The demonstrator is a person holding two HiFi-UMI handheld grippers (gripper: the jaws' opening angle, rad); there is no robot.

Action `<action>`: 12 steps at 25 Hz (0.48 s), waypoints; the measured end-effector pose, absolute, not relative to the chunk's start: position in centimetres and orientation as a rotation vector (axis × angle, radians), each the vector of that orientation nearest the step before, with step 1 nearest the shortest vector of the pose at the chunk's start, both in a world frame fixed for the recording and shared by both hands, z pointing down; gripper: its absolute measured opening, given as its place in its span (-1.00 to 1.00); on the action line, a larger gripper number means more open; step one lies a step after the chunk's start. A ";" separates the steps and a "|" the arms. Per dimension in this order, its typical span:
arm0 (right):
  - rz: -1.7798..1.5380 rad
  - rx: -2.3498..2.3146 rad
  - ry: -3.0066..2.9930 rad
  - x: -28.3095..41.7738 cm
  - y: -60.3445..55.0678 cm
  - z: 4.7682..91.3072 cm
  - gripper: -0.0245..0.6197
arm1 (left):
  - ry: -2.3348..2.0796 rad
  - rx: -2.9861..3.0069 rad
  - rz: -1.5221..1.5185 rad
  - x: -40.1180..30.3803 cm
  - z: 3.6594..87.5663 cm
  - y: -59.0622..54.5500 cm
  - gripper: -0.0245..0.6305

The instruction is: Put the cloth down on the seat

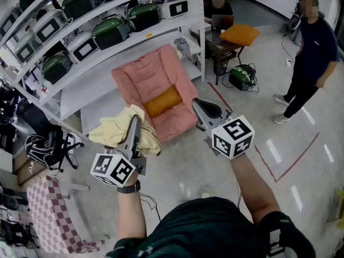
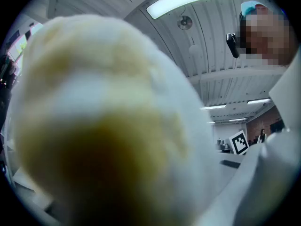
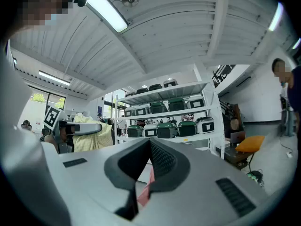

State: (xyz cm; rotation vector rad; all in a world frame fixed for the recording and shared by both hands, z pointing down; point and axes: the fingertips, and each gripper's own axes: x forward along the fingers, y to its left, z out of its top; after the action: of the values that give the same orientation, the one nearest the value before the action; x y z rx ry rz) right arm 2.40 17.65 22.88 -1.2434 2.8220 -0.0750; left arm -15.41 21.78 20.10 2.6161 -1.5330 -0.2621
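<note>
The cloth [image 1: 115, 131], pale yellow and crumpled, is bunched round the tip of my left hand-held gripper [image 1: 134, 123], with folds hanging off both sides of the jaws. In the head view it sits just off the front left corner of the pink seat [image 1: 153, 74], overlapping that edge in the picture. It is held up in the air, not lying on the cushioning. The orange cushion [image 1: 162, 102] on the seat lies just to its right.

In the left gripper view the cloth [image 2: 103, 126] is pressed so close that it fills most of the frame as a blurred pale mass. It covers the jaws, and only ceiling and strip lights show past it. The right gripper view looks across at my left hand-held gripper [image 3: 89, 127]. There it appears as one closed bar with the cloth [image 3: 96, 138] draped beneath it. I read it as clenched on the cloth.

My right hand-held gripper [image 1: 201, 108] is level with the seat's front right corner, apart from the cloth. In its own view, the right hand-held gripper [image 3: 149, 145] has its ribbed pads meeting at the tip with nothing caught between them. A sliver of pink shows through the gap lower down.

Behind the seat stands a shelving rack [image 1: 129, 15] with green and white cases. A person [image 1: 312, 52] stands on the floor well off to the right.
</note>
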 end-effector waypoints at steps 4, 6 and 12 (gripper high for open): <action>-0.067 -1.235 2.835 2.8 18.3 23.2 -0.91 | -1.532 2.611 -0.264 -14.5 20.6 22.5 -0.73; -0.064 -1.233 2.837 2.9 18.3 23.1 -0.91 | -1.535 2.611 -0.257 -14.3 20.5 22.5 -0.73; -0.062 -1.239 2.836 3.3 18.3 23.1 -0.91 | -1.529 2.622 -0.257 -13.8 20.5 22.5 -0.73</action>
State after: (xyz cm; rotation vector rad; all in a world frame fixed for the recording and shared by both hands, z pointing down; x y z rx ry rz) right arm 3.32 18.27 23.12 -1.2388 2.8363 -0.0619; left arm -13.82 22.46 20.49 2.6222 -1.5289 -0.2568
